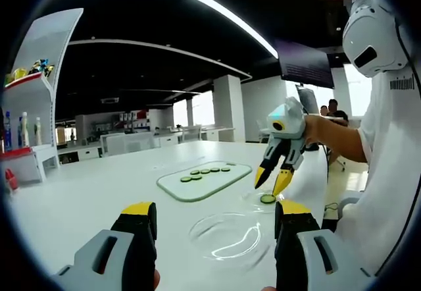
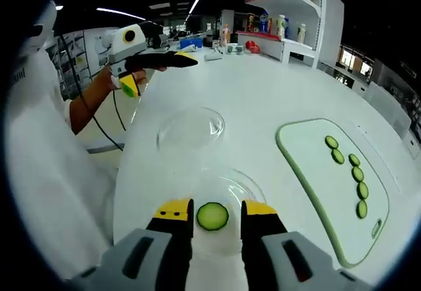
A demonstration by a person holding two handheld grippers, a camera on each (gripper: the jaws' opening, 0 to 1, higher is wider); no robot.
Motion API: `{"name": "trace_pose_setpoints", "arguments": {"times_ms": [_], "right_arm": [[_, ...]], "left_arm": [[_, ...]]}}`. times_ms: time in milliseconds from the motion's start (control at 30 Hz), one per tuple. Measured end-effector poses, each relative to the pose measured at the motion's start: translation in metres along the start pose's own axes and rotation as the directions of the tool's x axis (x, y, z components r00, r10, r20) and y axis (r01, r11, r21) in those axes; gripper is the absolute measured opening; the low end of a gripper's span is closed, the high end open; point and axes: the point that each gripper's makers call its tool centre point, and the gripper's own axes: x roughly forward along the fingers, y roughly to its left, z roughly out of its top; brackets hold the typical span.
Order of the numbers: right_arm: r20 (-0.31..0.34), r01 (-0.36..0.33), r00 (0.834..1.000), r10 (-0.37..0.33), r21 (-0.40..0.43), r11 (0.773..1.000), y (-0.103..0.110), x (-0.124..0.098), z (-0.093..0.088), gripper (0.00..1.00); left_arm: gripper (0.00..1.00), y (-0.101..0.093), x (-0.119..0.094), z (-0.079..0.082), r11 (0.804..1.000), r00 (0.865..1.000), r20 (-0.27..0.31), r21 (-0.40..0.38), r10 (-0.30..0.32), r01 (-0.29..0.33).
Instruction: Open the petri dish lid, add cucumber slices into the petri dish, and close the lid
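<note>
- Clear lid (image 1: 227, 236) lies on the table (image 1: 85, 192) between the left gripper's (image 1: 214, 222) wide, empty jaws; slices (image 1: 207, 171) wait on the board (image 1: 204, 181).
- Green slice (image 2: 212, 216) sits between the right gripper's (image 2: 216, 211) jaws, apparently gripped, over the dish (image 2: 227, 189).

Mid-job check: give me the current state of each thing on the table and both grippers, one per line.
Petri dish: open, one slice over it.
Lid: off, lying on the table beside the dish.
Cucumber slice: between the right gripper's jaws, above the dish.
Cutting board: flat, five slices left in a row.
Right gripper: shut on the slice.
Left gripper: open, empty.
</note>
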Motion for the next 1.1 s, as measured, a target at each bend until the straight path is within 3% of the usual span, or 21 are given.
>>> {"name": "trace_pose_setpoints", "arguments": {"times_ms": [767,933,1100], "right_arm": [[0.106,0.087,0.990,-0.091,0.043,0.995,-0.017,-0.015,0.020,0.30],[0.147,0.113,0.982,-0.118,0.042,0.993,-0.021,-0.020,0.026,0.31],[0.211,0.164,0.962,-0.173,0.063,0.985,-0.029,-0.027,0.033,0.32]], "left_arm": [[0.73,0.001,0.002,0.000,1.000,1.000,0.001,0.000,-0.001,0.001],[0.73,0.001,0.001,0.001,1.000,1.000,0.005,0.001,-0.001,0.001],[0.73,-0.001,0.002,0.002,1.000,1.000,0.008,-0.001,-0.003,0.003]]}}
